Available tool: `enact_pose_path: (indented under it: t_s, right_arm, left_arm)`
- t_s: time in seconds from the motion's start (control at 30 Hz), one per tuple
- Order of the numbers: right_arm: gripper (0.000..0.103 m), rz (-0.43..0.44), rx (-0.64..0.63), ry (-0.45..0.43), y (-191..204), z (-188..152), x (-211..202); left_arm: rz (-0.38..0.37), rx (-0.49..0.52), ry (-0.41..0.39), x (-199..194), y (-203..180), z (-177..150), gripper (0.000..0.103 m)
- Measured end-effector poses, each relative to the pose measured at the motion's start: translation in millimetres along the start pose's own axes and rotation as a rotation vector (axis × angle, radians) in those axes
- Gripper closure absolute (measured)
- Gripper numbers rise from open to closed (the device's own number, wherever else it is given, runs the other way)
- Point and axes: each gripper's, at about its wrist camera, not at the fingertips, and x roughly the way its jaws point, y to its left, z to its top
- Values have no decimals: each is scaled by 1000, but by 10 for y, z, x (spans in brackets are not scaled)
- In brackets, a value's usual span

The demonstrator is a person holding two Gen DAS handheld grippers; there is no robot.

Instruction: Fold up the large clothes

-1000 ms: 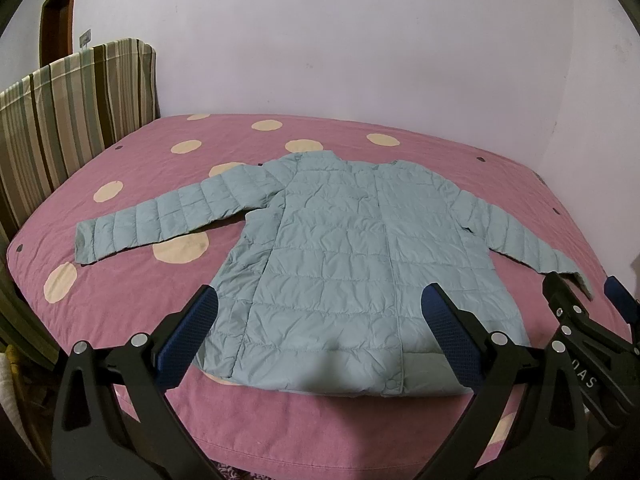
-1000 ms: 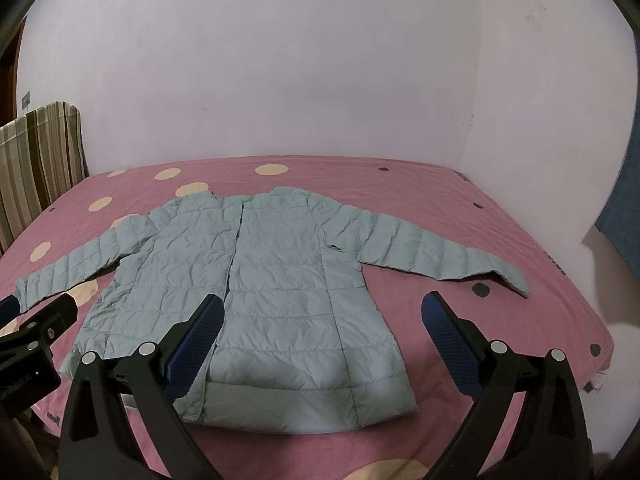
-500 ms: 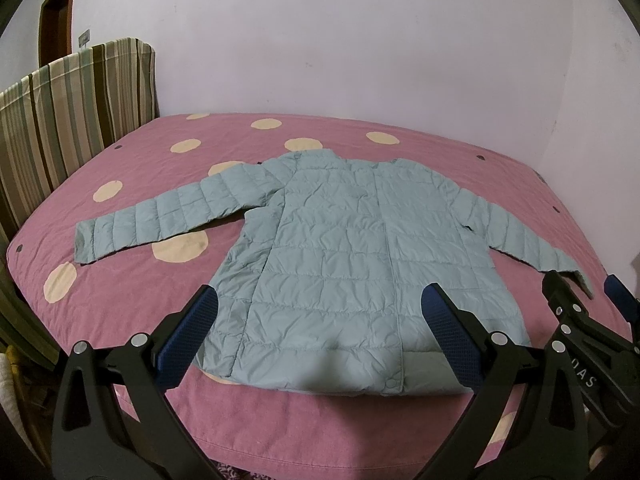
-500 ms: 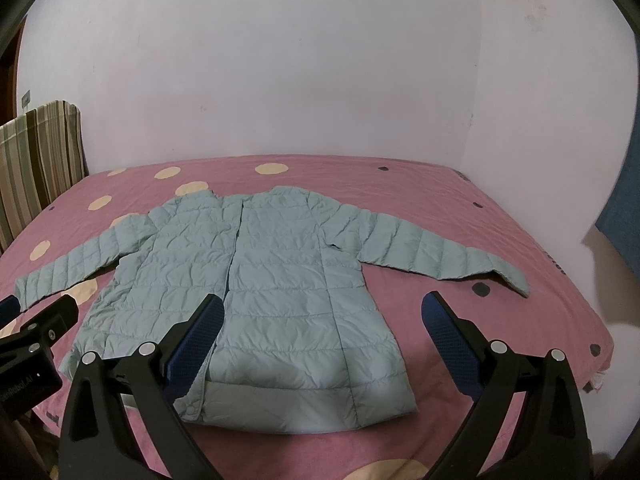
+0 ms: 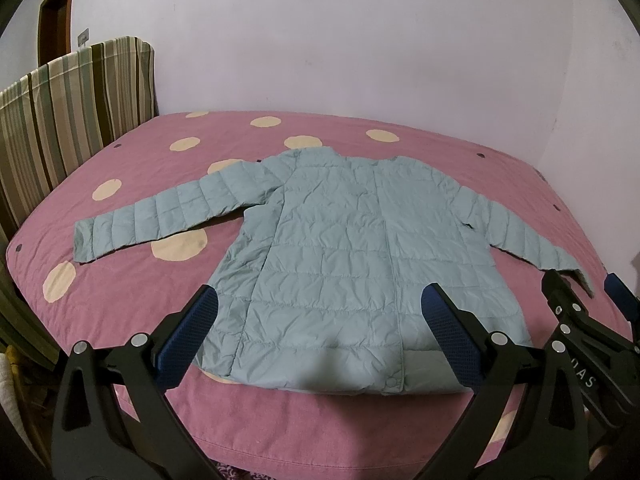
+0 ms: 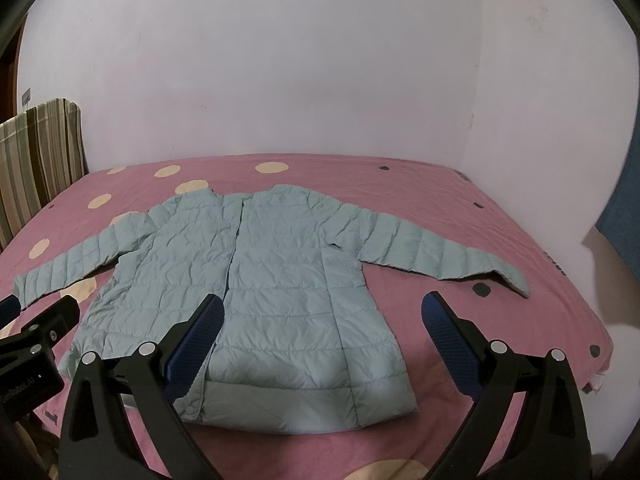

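A pale blue-green quilted jacket [image 5: 352, 248] lies flat on the pink bed, front up, both sleeves spread out to the sides; it also shows in the right wrist view [image 6: 256, 272]. My left gripper [image 5: 320, 312] is open and empty, hovering above the jacket's hem near the bed's front edge. My right gripper [image 6: 324, 312] is open and empty, above the hem's right part. The right gripper also shows at the right edge of the left wrist view [image 5: 580, 304].
The pink bedspread [image 5: 160, 160] has cream dots. A striped headboard [image 5: 60, 120] stands at the left. Pale walls [image 5: 320, 40] close the far side and right side of the bed. Something dark blue [image 6: 624, 216] hangs at the right.
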Motion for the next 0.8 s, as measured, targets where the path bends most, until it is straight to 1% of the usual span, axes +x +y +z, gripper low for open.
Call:
enact_pose_path:
  t_s: [0.33, 0.5, 0.53, 0.63, 0.7, 0.8]
  right_arm:
    - [5, 1, -1, 2, -18, 19, 26]
    - [5, 1, -1, 7, -13, -11, 51]
    - [5, 0, -1, 10, 25, -62, 166]
    - [5, 3, 7, 23, -35, -86, 286]
    - [5, 21, 31, 33, -111, -95, 376]
    - [5, 19, 74, 41, -257, -86, 507]
  left_arm:
    - [-1, 0, 7, 33, 4, -66, 2]
    - [1, -1, 22, 144, 4, -64, 2]
    - [0, -4, 26, 175, 15, -60, 2]
    - [4, -21, 40, 303, 78, -30, 2]
    - [20, -34, 53, 428, 142, -16, 2]
    - [55, -68, 82, 669, 323, 10, 2]
